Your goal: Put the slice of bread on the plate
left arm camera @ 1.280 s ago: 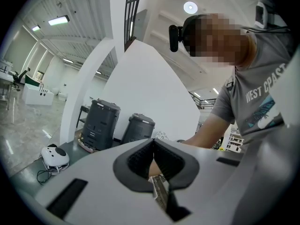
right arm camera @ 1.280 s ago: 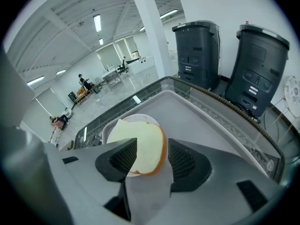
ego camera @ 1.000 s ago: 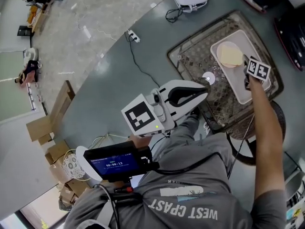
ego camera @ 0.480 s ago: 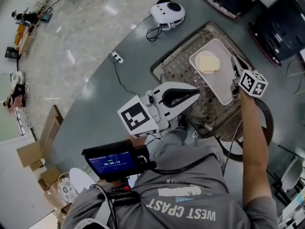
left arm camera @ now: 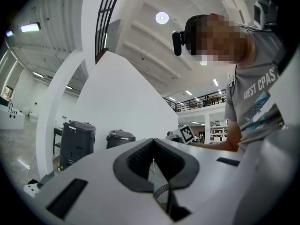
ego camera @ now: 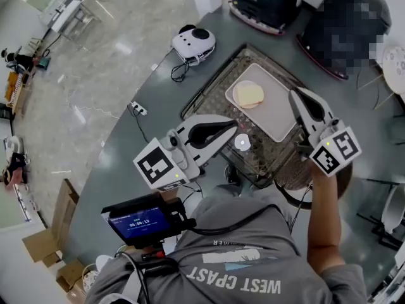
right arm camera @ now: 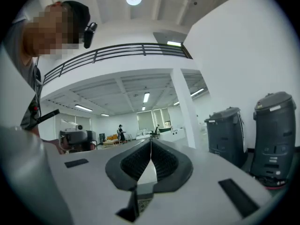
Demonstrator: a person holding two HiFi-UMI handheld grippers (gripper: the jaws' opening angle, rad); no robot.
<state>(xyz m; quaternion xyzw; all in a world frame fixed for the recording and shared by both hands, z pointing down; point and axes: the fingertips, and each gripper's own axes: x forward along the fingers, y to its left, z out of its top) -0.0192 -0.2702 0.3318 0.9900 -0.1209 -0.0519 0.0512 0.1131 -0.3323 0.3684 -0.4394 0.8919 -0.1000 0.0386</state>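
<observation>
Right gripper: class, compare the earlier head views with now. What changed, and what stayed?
The right gripper drew back from the plate and rose, jaws shut and empty. The bread stayed on the plate; the left gripper stayed shut.

plate [ego camera: 278, 116] open from above, bread slice [ego camera: 249, 95] on its far-left part, left gripper [ego camera: 234, 127] at near-left side, right gripper [ego camera: 295, 95] over right edge, black bin [ego camera: 266, 2] behind

Your right gripper [ego camera: 296, 97] hides the right edge of the mat [ego camera: 212, 91], the bin [ego camera: 262, 2] runs off the top, the white disc [ego camera: 242, 142] is too small to identify.
</observation>
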